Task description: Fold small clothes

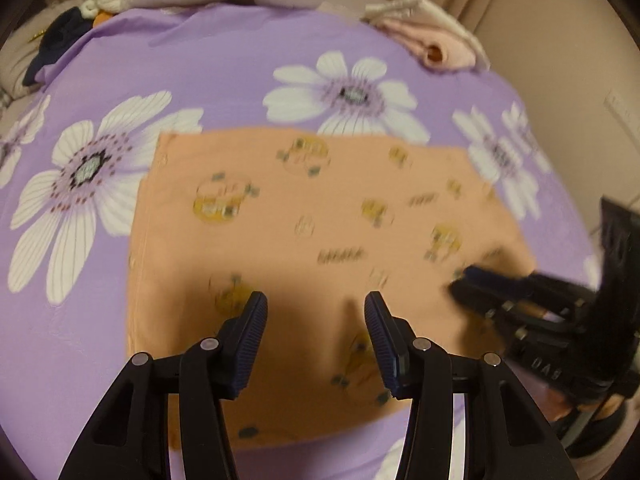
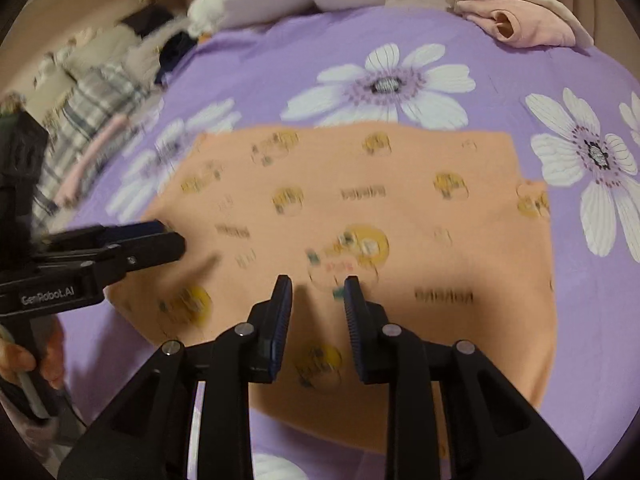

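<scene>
two claws above a folded garment on a bed.
the peach cotton garment (image 1: 320, 240) printed with yellow round motifs lies flat as a rectangle on the purple bedsheet with white daisies (image 1: 200, 72). the left claw (image 1: 316, 308) hangs over its near edge, spread, nothing between the pads. the right claw (image 2: 318, 292) hangs over its near half, narrowly parted and opening, pinching nothing. a folded pink garment (image 2: 520, 20) lies at the far edge.

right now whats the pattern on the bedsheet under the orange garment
Purple bedsheet with large white daisies, clearest in the right wrist view.
</scene>
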The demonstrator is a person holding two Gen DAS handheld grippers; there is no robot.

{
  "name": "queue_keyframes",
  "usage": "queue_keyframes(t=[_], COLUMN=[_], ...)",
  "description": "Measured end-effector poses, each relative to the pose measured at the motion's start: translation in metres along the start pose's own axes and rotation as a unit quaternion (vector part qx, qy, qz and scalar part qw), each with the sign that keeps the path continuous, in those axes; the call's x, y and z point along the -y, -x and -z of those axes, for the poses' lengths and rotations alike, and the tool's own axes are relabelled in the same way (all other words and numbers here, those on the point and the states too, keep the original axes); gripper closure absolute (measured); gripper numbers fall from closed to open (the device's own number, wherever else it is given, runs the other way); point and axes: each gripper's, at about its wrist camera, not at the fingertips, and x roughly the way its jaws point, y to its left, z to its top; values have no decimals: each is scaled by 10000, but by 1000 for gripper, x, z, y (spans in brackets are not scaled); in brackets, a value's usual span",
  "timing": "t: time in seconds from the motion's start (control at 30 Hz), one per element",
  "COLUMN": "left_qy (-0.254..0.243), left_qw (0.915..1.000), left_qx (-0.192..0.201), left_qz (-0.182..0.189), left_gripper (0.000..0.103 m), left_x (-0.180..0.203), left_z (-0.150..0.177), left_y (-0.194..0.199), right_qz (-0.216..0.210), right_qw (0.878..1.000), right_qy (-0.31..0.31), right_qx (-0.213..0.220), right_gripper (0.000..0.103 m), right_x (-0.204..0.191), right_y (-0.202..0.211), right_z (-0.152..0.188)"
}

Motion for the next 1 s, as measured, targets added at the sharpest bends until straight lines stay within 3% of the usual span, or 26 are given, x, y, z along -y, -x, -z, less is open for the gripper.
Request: queue_keyframes(t=[0.07, 0.27, 0.47, 0.57, 0.73, 0.8, 0.9, 1.0], left_qy=[-128, -173, 23, 123, 609, 859, 1360, 1996], left_qw=[9996, 9992, 9994, 9986, 9966, 9949, 9904, 9790], left_qx=[-54, 81, 82, 92, 189, 217, 181, 95], left_qz=[-230, -352, -346, -515, -517, -482, -191, 392], left_gripper=[54, 54, 54, 54, 54, 54, 47, 41], left_x=[0, 0, -7, -14, -42, -55, -75, -94], left_z=[9, 24, 34, 40, 49, 53, 57, 62], left_y=[-7, 7, 18, 26, 45, 52, 55, 51], right_qz=[236, 403, 367, 343, 435, 622, 708, 723], right_qw=[9997, 9990, 9972, 9966, 9960, 9947, 9921, 9897], right_qy=[86, -172, -647, -737, -763, -798, -1003, -1185], right_qx=[-62, 30, 102, 134, 173, 193, 269, 340], right_gripper=[77, 77, 77, 77, 76, 62, 61, 60], right_x=[5, 34, 56, 60, 63, 67, 77, 87], right_y=[-1, 19, 37, 45, 57, 62, 72, 81], right_z=[10, 26, 38, 43, 50, 54, 60, 64])
